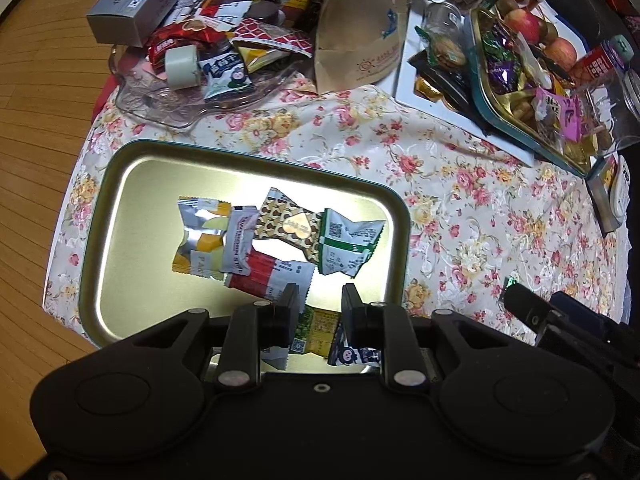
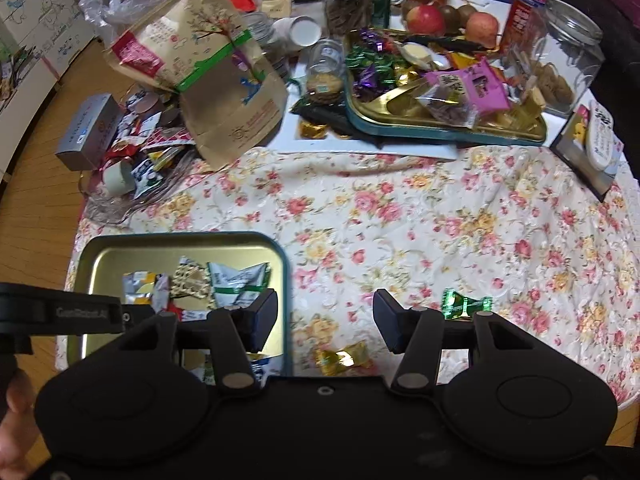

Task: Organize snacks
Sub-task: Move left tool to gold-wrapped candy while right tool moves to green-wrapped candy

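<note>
A gold tin tray [image 1: 132, 280] with a teal rim lies on the floral cloth and holds several wrapped snacks, among them a heart-print packet [image 1: 286, 226] and a white-green packet [image 1: 348, 246]. My left gripper [image 1: 320, 296] hangs over the tray's near edge, jaws shut with nothing pinched; a green-yellow packet [image 1: 316, 328] lies in the tray beneath them. My right gripper [image 2: 326, 320] stands open over the cloth just right of the tray [image 2: 112, 256]. A gold-wrapped candy [image 2: 342, 358] lies on the cloth below its gap. A green-wrapped candy [image 2: 466, 305] lies beside its right finger.
A clear dish [image 1: 168, 104] piled with snacks, a grey box [image 1: 136, 4] and a brown paper bag [image 2: 224, 92] crowd the far left. A second teal tray [image 2: 440, 128] of sweets, apples [image 2: 426, 18] and glass jars [image 2: 572, 60] fill the far right. Wooden floor [image 1: 36, 92] lies beyond the table's left edge.
</note>
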The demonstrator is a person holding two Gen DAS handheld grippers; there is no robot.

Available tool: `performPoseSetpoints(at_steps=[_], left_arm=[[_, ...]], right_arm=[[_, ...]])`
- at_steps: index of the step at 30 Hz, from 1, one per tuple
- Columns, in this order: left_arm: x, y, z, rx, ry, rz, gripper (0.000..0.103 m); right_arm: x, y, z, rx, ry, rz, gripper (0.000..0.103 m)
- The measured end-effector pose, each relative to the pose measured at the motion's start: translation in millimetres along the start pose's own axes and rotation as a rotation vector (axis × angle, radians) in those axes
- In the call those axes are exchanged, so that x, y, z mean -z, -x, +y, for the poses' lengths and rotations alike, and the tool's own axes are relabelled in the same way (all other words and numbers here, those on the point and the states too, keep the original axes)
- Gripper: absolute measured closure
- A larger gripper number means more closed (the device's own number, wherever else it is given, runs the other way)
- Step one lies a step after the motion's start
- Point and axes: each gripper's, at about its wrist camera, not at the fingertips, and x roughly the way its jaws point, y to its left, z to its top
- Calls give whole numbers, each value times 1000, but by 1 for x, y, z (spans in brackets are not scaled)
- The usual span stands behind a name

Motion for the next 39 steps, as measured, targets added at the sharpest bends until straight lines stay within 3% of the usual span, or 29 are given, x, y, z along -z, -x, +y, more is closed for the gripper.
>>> performPoseSetpoints(at_steps=[5, 14, 23, 29, 39], left_arm=[[3, -4, -18, -5, -40, 8, 73], [12, -14, -60, -15, -143, 23, 73], [17, -22, -96, -22, -221, 36, 73], [18, -28, -108, -12, -238, 53, 73], [10, -32, -108, 63, -174, 41, 73]], right_arm=[[1, -1, -19, 34, 2, -14, 45], [-3, -17, -59, 27, -48, 84, 45], [2, -23, -99, 25, -108, 104, 45], [5, -28, -119, 34, -124, 121, 45], [9, -40, -148, 26, -188, 177, 47]])
